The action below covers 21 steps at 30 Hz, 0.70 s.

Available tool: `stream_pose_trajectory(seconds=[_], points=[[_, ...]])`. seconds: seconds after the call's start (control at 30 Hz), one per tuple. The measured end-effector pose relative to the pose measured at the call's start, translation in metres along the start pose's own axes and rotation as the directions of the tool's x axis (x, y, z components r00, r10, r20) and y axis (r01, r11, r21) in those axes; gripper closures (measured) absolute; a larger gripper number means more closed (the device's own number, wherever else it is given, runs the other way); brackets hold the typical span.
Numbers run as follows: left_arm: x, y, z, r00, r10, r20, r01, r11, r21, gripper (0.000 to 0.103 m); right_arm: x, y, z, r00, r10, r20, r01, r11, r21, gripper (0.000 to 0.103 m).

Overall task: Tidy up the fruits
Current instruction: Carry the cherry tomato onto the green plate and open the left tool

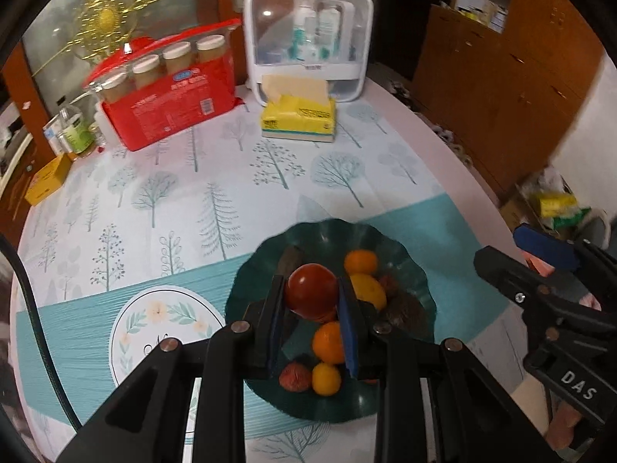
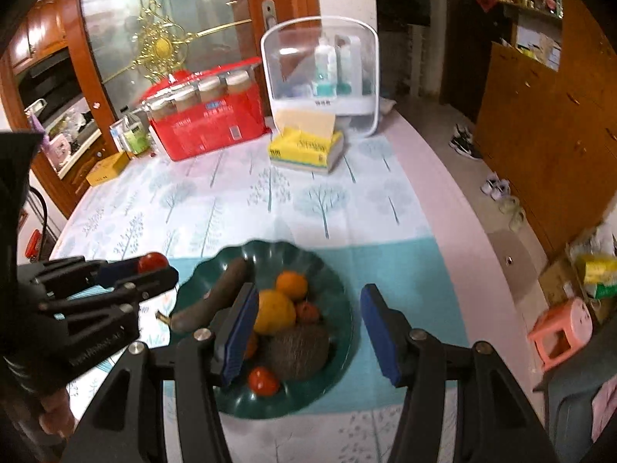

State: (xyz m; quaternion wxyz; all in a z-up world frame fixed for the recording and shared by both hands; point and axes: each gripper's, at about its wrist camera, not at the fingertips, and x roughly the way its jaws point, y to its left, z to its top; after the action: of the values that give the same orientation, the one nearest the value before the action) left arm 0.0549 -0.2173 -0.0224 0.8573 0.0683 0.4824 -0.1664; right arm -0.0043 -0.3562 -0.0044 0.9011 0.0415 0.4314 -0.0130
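Gripping a red tomato (image 1: pixel 311 295) between my left fingers (image 1: pixel 349 328), I hold it low in the centre of the left view, above the dark green bowl (image 1: pixel 418 281), clear of the fruit beneath. That bowl keeps oranges (image 1: pixel 360 262), a lemon (image 2: pixel 273 310), a second tomato (image 2: pixel 263 381), a dark banana (image 2: pixel 216 295) and a brown hairy fruit (image 2: pixel 299 351). My right fingers (image 2: pixel 380 332) stand open and empty over its right rim. I judge this the carrying-out step; next I need a bare patch of counter (image 1: pixel 173 208) to set it down.
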Motion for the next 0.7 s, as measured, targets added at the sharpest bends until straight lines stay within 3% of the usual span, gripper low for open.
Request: stream_pose_trajectory(seconds=[0.37,0.4,0.47,0.5,0.53,0.7], points=[[0.036,0.007,-0.003,0.995,0.092,-0.047,-0.097,0.989,-0.113,0.075,0.041,-0.001,0.007,0.995,0.057,-0.077,-0.063,0.995,-0.077,0.047],[0.039,0.008,-0.004,0.994,0.1,-0.048,-0.105,0.987,-0.12,0.071,0.044,-0.001,0.006,0.995,0.06,-0.085,-0.067,0.994,-0.082,0.047],[0.043,0.009,-0.007,0.992,0.118,-0.05,-0.124,0.983,-0.133,0.055,0.052,-0.001,0.005,0.992,0.068,-0.105,-0.078,0.993,-0.094,0.047],[0.044,0.01,-0.008,0.99,0.13,-0.051,-0.136,0.98,-0.143,0.034,0.054,0.0,0.004,0.991,0.072,-0.11,-0.083,0.992,-0.098,0.047],[0.044,0.011,-0.008,0.989,0.141,-0.048,-0.147,0.977,-0.153,0.021,0.055,0.0,0.004,0.991,0.073,-0.113,-0.085,0.991,-0.102,0.047],[0.044,0.018,-0.013,0.984,0.169,-0.052,-0.176,0.97,-0.17,0.01,0.068,0.0,0.003,0.988,0.075,-0.137,-0.09,0.99,-0.106,0.047]])
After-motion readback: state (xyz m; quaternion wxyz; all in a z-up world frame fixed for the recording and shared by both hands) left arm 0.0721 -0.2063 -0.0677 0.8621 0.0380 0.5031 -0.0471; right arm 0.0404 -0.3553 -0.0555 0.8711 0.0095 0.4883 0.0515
